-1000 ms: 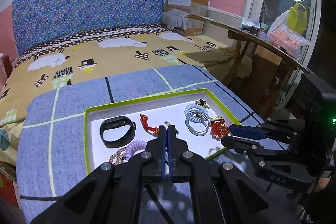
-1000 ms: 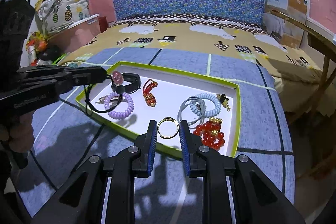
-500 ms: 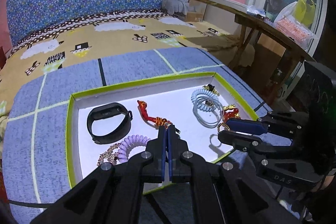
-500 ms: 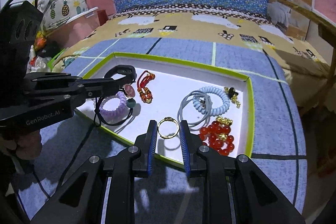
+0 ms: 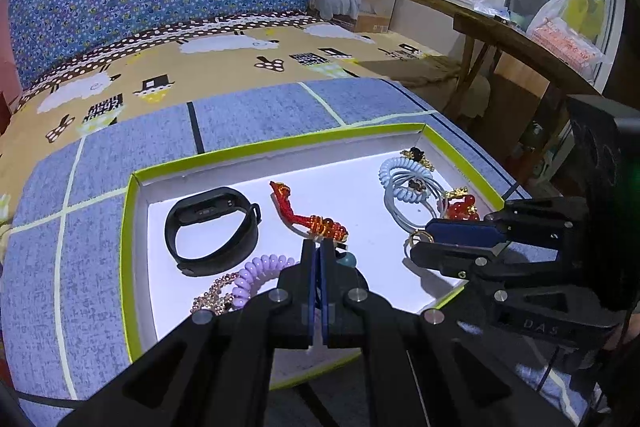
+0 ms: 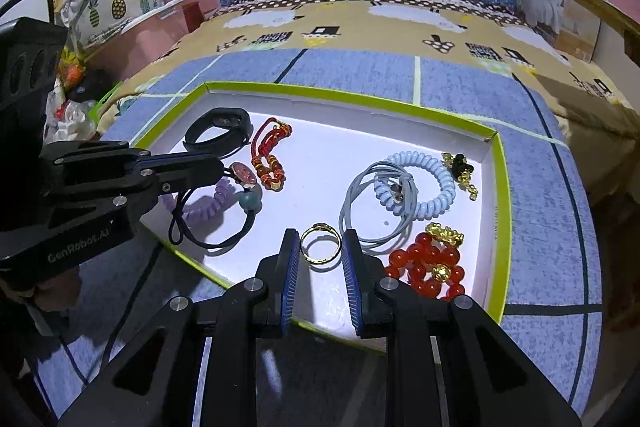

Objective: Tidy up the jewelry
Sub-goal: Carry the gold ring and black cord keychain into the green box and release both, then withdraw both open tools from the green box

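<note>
The left gripper (image 5: 319,247) reaches low over the near left part of the tray (image 6: 505,227), which lies on a blue checked blanket (image 6: 552,155) on the bed. Its fingers are pressed together, pinching the black hair tie (image 6: 224,227) whose pink and teal beads (image 6: 248,187) sit just past the fingertips; the loop droops onto the white tray floor over the purple coil tie (image 6: 204,205). The right gripper (image 6: 320,247) comes in level over the near rim, its fingers parted on either side of the gold ring (image 6: 320,247), which lies flat on the tray floor; whether the pads touch it cannot be told.

The right wrist view shows the whole ring, the red bead bracelet (image 6: 430,267) just right of it, the grey elastic and pale blue coil tie (image 6: 416,187) farther back, and the black wristband (image 6: 218,129) and red cord bracelet (image 6: 270,159) at the far left. The left wrist view hides most of the hair tie behind its own fingers and shows only an edge of the ring (image 5: 418,239) beside the right gripper's fingers (image 5: 460,233), but it reveals a beaded gold chain (image 5: 212,297) beside the purple coil (image 5: 256,273) and a wooden bench (image 5: 516,39) at the far right.
</note>
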The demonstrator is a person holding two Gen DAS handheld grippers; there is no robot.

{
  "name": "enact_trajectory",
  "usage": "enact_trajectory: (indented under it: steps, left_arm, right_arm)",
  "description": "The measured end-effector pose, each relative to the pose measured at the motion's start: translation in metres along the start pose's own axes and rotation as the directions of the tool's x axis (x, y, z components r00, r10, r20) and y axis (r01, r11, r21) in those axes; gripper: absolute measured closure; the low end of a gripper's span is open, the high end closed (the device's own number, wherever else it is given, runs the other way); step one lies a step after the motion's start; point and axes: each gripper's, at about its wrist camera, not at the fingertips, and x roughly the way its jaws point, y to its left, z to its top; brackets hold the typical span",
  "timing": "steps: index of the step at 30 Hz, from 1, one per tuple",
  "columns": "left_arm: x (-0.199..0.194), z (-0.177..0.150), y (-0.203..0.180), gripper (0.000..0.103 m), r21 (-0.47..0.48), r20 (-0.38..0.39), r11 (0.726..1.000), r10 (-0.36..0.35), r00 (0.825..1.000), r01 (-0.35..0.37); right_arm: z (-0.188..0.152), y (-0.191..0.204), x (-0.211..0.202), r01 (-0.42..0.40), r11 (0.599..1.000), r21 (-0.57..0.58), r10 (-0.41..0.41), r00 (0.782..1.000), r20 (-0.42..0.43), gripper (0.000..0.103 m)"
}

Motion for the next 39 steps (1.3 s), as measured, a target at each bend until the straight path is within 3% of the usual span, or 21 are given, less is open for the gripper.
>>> enact_trajectory:
  steps: [18, 27, 39]
  left_arm:
    - [0.000, 0.001, 0.005, 0.100, 0.007, -0.001, 1.000, 0.021, 1.000, -0.021]
    - [-0.026, -0.008, -0.002, 0.100, 0.003, 0.047, 0.999, 0.042, 0.998, -0.042]
    - [-0.079, -0.046, -0.022, 0.097, -0.028, 0.119, 0.994, 0.106, 0.987, -0.104]
  right_arm:
    - [0.004, -0.001, 0.005, 0.007, 1.000, -0.003, -0.007, 1.000, -0.019, 0.078]
    - [-0.010, 0.008, -0.024, 0.010, 1.000, -0.002, -0.010, 0.999, 0.053, 0.074]
    - [-0.047, 0.030, -0.082, 0.046, 0.999, 0.005, -0.047, 0.987, 0.153, 0.074]
